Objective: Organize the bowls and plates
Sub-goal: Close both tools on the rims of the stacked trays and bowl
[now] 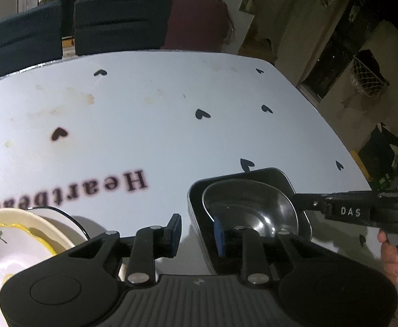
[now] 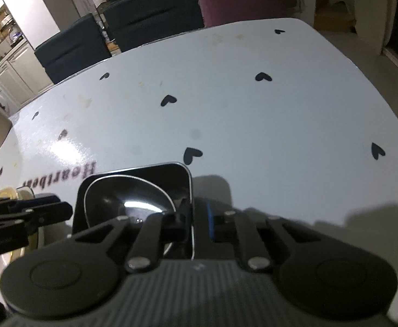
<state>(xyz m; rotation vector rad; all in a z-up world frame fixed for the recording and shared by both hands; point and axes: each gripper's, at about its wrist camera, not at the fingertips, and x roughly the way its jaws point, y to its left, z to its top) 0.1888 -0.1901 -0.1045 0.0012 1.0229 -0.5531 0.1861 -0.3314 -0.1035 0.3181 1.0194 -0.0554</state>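
A black square tray with rounded corners [image 1: 278, 175] is seen on the white heart-printed tabletop [image 1: 150, 114], with a shiny round steel bowl [image 1: 250, 212] seated inside it. The right gripper [image 2: 197, 222] is set astride the tray's right wall, one pad inside and one outside, with the jaws narrowed close to the rim; whether the pads actually press it cannot be told. The left gripper [image 1: 196, 230] is held part open with nothing between its pads, its right finger over the tray's near-left edge. A cream ceramic plate with yellow trim and a leaf motif [image 1: 14, 234] is found to its left.
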